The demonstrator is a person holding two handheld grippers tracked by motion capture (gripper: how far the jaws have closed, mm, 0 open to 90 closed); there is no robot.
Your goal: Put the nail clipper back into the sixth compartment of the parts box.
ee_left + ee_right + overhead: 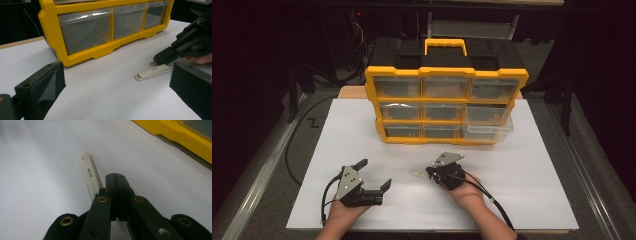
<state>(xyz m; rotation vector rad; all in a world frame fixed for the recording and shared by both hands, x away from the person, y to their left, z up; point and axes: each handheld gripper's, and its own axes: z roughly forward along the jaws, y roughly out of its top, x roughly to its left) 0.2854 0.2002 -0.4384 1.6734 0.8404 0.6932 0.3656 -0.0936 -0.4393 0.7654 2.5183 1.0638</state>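
Small flat white plastic stick [152, 72] with a rounded end and a bit of printed text is what matters right now. It's lying flat on the big white sheet [532, 190] covering the table, out in front of the yellow-framed organizer with clear plastic drawers [446, 105] and well apart from it.

Your right gripper [116, 175] has its black jaws pressed flat together with nothing between them. In the right gripper view the stick sits just beside the closed tips, on their left, and its long axis runs away from you, roughly parallel to the jaws. So it's beside the tool, not in it. Whether the near end touches the jaw body I can't tell, since the linkage hides it.

Your left gripper [374, 172] is spread wide with nothing in it, resting on the sheet off to the left. From its view the stick is off to the right, close to its right jaw, with your right gripper hanging just above the far end.

My guess: right is nearer, so open those jaws and shift them sideways across the stick's narrow width. One drawer at the lower right of the organizer is pulled out, likely the destination.
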